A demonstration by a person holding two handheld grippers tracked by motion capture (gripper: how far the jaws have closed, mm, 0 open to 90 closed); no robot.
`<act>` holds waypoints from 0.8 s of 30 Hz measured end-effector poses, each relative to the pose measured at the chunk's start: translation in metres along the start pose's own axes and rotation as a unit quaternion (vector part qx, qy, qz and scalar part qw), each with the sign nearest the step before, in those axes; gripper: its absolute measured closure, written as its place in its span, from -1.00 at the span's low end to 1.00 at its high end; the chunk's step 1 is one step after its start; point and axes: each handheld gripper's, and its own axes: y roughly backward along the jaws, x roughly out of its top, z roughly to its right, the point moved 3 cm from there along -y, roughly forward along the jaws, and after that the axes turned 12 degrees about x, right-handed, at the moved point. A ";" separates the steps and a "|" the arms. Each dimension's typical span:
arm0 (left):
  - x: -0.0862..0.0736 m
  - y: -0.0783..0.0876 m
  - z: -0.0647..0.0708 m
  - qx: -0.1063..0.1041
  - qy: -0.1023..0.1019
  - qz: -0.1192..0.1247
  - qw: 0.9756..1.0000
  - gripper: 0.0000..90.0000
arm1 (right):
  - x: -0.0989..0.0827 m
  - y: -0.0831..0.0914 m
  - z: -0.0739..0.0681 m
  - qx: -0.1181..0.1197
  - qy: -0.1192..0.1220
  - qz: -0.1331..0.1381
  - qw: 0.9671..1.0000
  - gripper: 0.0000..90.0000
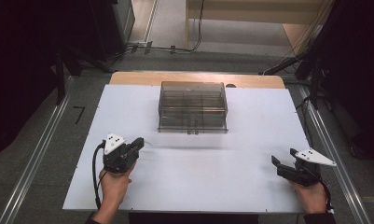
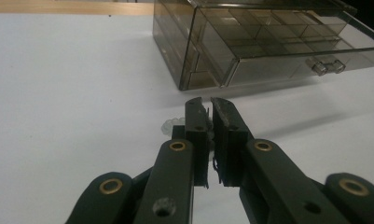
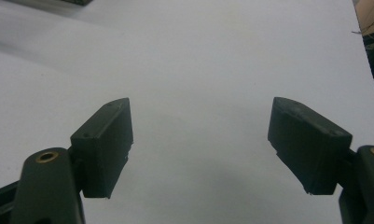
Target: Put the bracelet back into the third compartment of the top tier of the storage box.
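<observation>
One small clear beaded thing (image 2: 168, 126) is seen in the left gripper view beside the jaws of the left gripper (image 2: 207, 108); whether it is pinched cannot be told, as most of it is hidden behind the left jaw. The jaws are brought together, with only a thin slit left between them. In the high view the left gripper (image 1: 139, 142) is found at about 8 o'clock on the white tabletop (image 1: 198, 172), carried by one hand (image 1: 114, 184). One smoked clear drawer box (image 1: 192, 106) is set at 12 o'clock, well apart from both grippers, with one drawer (image 2: 287, 51) pulled partly out and two knobs counted on its front. The right gripper (image 1: 283, 158) is held at 4 o'clock, its jaws spread wide with nothing between them.
</observation>
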 end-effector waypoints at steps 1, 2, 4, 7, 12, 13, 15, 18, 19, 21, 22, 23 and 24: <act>0.002 0.001 0.001 -0.002 0.001 0.002 1.000 0.90 | 0.000 0.000 0.000 0.000 0.000 0.000 1.000 -0.55; 0.002 0.001 0.001 -0.002 0.001 0.002 1.000 0.90 | 0.000 0.000 0.000 0.000 0.000 0.000 1.000 -0.55; 0.003 0.001 0.001 -0.002 0.001 0.003 1.000 0.90 | 0.000 -0.001 0.000 0.001 0.002 0.000 1.000 -0.55; 0.008 0.003 0.002 -0.003 0.002 0.010 1.000 0.90 | 0.000 -0.001 0.000 0.000 0.001 -0.003 1.000 -0.55; 0.011 0.003 0.003 -0.003 0.005 0.014 1.000 0.90 | 0.000 -0.001 0.000 0.000 0.002 -0.003 1.000 -0.55; 0.012 0.002 0.004 -0.004 0.004 0.015 1.000 0.90 | 0.000 -0.001 0.000 0.001 0.003 -0.003 1.000 -0.55; 0.012 0.001 0.006 -0.005 0.004 0.015 1.000 0.90 | 0.000 -0.002 0.000 0.001 0.003 -0.003 1.000 -0.55; 0.014 0.001 0.009 -0.006 0.003 0.017 1.000 0.90 | 0.000 -0.002 0.000 0.001 0.003 -0.003 1.000 -0.55; 0.015 0.000 0.010 -0.007 0.003 0.019 1.000 0.90 | 0.000 -0.002 0.000 0.001 0.003 -0.003 1.000 -0.55; 0.018 0.000 0.012 -0.007 0.002 0.021 1.000 0.90 | 0.000 -0.002 0.000 0.001 0.002 -0.002 1.000 -0.55; 0.018 0.000 0.012 -0.007 0.002 0.021 1.000 0.90 | 0.000 -0.001 0.000 0.001 0.002 -0.002 1.000 -0.55; 0.020 0.000 0.015 -0.009 0.000 0.021 1.000 0.90 | 0.000 -0.002 0.000 0.001 0.002 -0.002 1.000 -0.55; 0.021 -0.001 0.016 -0.009 -0.001 0.022 1.000 0.90 | 0.000 -0.002 0.000 0.002 0.002 -0.003 1.000 -0.55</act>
